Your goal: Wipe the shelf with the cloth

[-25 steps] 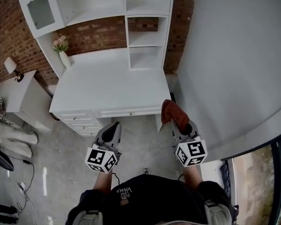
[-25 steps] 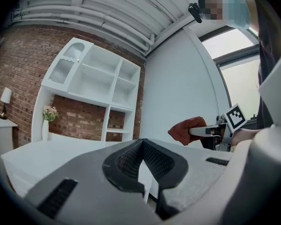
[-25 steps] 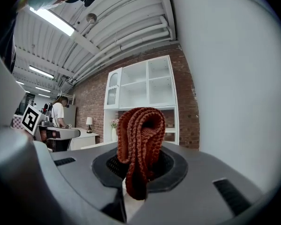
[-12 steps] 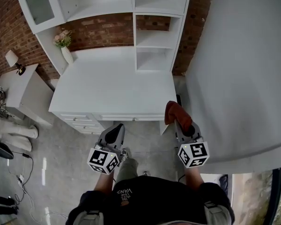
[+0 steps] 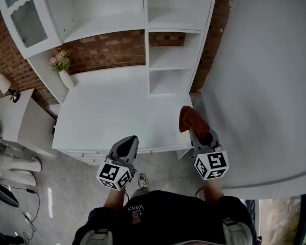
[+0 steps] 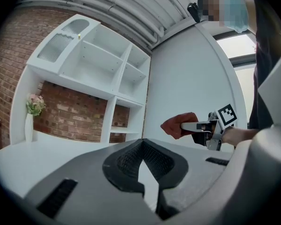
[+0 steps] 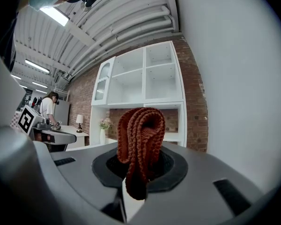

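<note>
A white desk carries a white shelf unit with open cubbies against a brick wall. My right gripper is shut on a folded rust-red knitted cloth, held above the desk's front right corner. In the right gripper view the cloth stands up out of the jaws of that gripper. My left gripper hovers at the desk's front edge, shut with nothing in it. From the left gripper I see the cloth off to the right and the shelves ahead.
A white vase of pink flowers stands at the desk's back left. A side table with a small lamp is further left. A large pale grey wall panel rises close on the right. Cables lie on the floor.
The desk and shelves have come nearer. Both grippers now reach the desk's front edge instead of hanging over the floor. The cloth stays in the right gripper.
</note>
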### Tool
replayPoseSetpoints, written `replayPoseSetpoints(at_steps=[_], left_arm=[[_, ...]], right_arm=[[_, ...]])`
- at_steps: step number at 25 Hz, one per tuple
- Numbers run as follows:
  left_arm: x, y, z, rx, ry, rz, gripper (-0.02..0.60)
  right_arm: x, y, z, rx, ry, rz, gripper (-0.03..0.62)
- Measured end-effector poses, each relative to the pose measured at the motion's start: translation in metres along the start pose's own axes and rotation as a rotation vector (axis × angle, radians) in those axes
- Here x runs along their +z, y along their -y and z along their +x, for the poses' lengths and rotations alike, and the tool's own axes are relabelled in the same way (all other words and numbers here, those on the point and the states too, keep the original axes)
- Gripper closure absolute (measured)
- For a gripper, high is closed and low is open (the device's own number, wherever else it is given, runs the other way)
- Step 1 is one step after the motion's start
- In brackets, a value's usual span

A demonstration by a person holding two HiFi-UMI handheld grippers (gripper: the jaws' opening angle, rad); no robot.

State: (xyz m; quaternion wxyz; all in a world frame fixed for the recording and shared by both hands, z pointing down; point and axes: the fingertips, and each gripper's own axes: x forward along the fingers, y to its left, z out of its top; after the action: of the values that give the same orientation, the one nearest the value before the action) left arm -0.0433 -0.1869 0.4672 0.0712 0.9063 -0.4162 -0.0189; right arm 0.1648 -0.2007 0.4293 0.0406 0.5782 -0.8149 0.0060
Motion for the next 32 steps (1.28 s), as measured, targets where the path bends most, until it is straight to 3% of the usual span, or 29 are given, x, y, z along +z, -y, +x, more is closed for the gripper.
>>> replayPoseSetpoints(at_steps=[11,20,27,32], left_arm=[[0.019,-0.1,0.038,-0.066,-0.021,0.006,0.577],[0.017,-0.158,0.038,-0.052,-0.026,0.002,0.577],[0.019,-0.189,0.027,-0.005,0.007,-0.018,0.577],[0.016,-0.201,0.019,0.041,0.012,-0.039,0.577]], right_arm=[[0.097,-0.003,0.157,-0.033,0.143,-0.169,0.526],[0.191,0.022,0.252,-0.082,0.25,-0.243,0.526],[0.257,0.044,0.32,-0.111,0.227,-0.257,0.525],[0.277,0.062,0.373,-0.12,0.115,-0.303,0.523]])
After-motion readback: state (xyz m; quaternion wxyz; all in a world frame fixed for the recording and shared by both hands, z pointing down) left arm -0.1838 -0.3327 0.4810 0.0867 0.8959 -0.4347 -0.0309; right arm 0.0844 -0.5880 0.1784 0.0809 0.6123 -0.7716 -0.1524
